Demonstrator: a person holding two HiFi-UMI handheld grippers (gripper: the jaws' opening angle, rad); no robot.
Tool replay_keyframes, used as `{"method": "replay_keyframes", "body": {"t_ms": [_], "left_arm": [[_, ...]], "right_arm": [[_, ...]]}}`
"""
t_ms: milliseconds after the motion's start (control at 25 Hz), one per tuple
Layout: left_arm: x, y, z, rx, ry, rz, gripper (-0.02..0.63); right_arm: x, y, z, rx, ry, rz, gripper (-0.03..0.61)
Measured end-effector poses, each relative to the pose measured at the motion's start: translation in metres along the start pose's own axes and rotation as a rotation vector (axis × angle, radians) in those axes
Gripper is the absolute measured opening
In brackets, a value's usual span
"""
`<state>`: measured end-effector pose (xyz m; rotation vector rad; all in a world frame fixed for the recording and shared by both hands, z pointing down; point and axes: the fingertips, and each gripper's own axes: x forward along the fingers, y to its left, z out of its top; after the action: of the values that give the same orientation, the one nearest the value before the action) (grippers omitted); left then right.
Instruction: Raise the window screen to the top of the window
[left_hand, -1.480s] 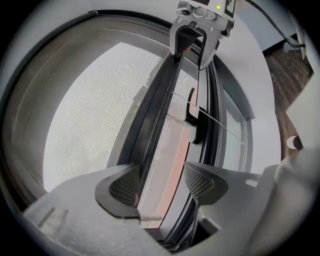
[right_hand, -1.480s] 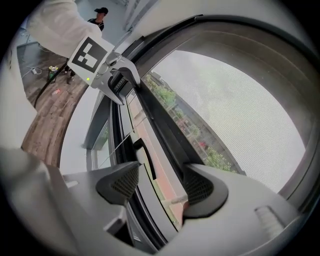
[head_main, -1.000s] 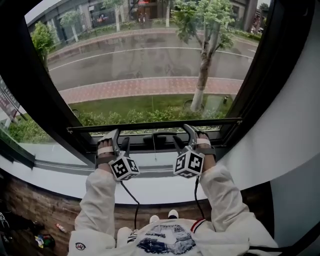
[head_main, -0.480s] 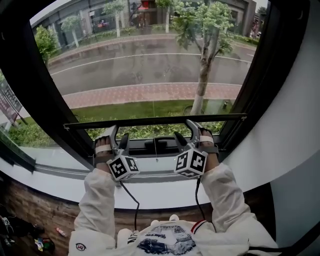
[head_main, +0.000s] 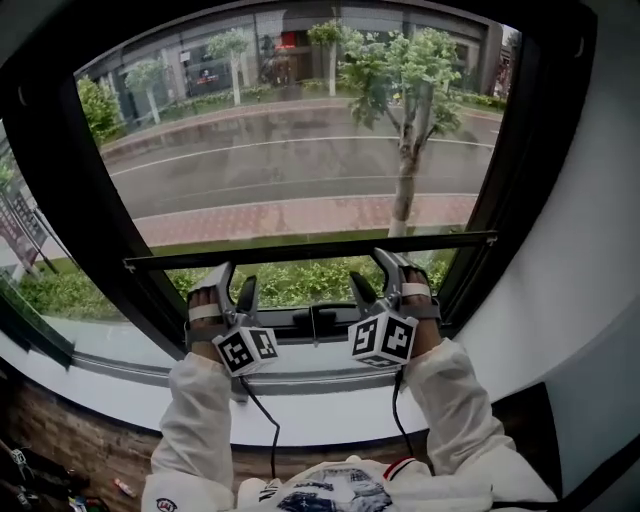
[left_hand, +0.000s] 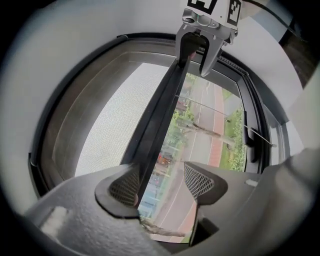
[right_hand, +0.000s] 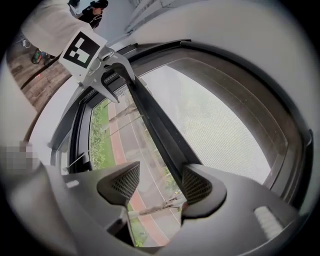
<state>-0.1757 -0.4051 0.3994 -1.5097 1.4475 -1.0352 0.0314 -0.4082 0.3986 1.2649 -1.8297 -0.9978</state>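
Window screen (left_hand: 112, 117) stands part-way up. Its dark bottom bar (head_main: 310, 249) runs level across the opening, just above both grippers.

Left gripper (head_main: 238, 278): jaws apart, nothing clamped. In the left gripper view the bar runs in to one pad (left_hand: 125, 186) and meets it. The other pad stands free, with street showing in the gap.

Right gripper (head_main: 371, 270): same set — jaws apart, bar meeting one pad (right_hand: 196, 186), the other pad clear, no squeeze on anything.

A bare stretch of bar lies between the two grippers. On the right gripper's outer side the black window frame (head_main: 510, 180) is near. The left gripper has somewhat more bar before the frame on its side.

Above the grippers the grey mesh fills the opening up to the frame's top edge, which is well above them. Just under the bar is an unscreened strip with the hedge (head_main: 300, 280) seen clear. Beneath the grippers lies the lower frame rail with a small dark handle (head_main: 315, 322), then the white sill (head_main: 330, 410). White sleeves (head_main: 195, 420) trail down behind both grippers.
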Motion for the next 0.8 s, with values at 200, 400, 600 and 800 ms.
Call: {"method": "replay_keyframes", "body": {"t_ms": [200, 400, 600, 800], "left_arm": [[-0.009, 0.034, 0.002, -0.002, -0.014, 0.026, 0.282], [-0.011, 0.061, 0.009, 0.003, -0.034, 0.060, 0.282], [-0.012, 0.072, 0.016, 0.010, -0.055, 0.097, 0.282], [-0.010, 0.089, 0.025, 0.010, -0.077, 0.141, 0.282]], "right_arm": [[-0.010, -0.023, 0.027, -0.009, 0.000, -0.029, 0.267], [-0.010, -0.045, 0.040, -0.031, -0.025, -0.069, 0.267], [-0.012, -0.057, 0.045, -0.025, -0.040, -0.106, 0.267], [-0.017, -0.077, 0.054, -0.009, -0.054, -0.145, 0.267]]}}
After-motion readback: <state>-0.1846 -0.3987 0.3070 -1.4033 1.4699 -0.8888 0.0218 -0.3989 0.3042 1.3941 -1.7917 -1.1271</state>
